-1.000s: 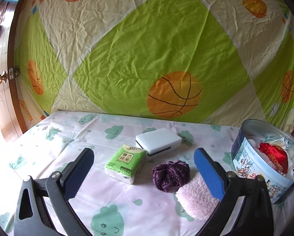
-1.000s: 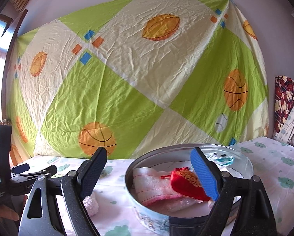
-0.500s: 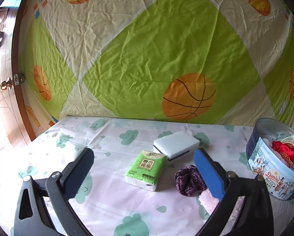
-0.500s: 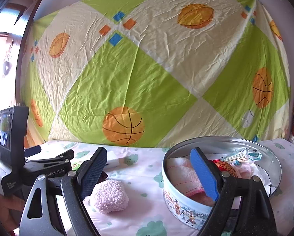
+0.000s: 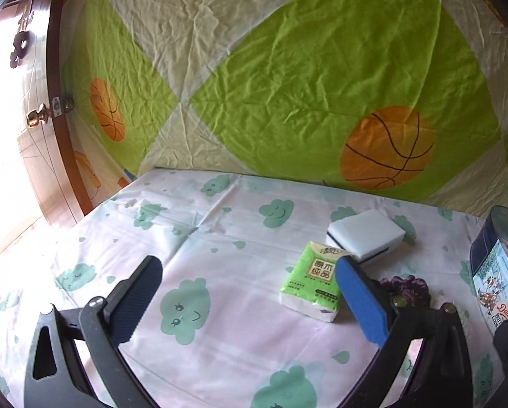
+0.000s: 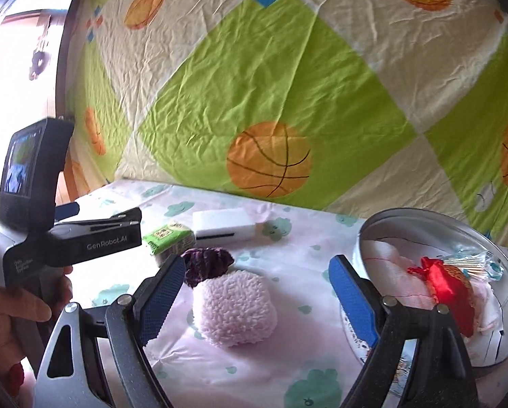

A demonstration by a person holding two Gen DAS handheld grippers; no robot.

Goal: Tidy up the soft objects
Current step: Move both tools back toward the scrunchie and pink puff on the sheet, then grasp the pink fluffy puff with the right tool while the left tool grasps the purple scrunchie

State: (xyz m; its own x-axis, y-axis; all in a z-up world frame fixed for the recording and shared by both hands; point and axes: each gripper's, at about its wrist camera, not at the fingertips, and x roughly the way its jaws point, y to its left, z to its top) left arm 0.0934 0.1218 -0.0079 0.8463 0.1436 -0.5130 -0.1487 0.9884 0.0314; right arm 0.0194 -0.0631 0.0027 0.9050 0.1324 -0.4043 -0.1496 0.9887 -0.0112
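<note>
Left gripper (image 5: 248,297): jaws spread wide, holding nothing; it hangs over the tablecloth (image 5: 220,238) in the lower half of its frame
Right gripper (image 6: 257,294): released, jaws wide apart; the pink fluffy ball (image 6: 235,309) lies between them on the cloth, touching neither
Purple scrunchie (image 6: 208,265): just behind the pink ball, touching it
Green tissue pack (image 5: 313,280): centre right of the left view, flat on the cloth
White sponge (image 5: 366,234): just behind the tissue pack
Round tin (image 6: 389,224): right side of the right view; a red pouch (image 6: 447,282) and pale cloth lie inside
</note>
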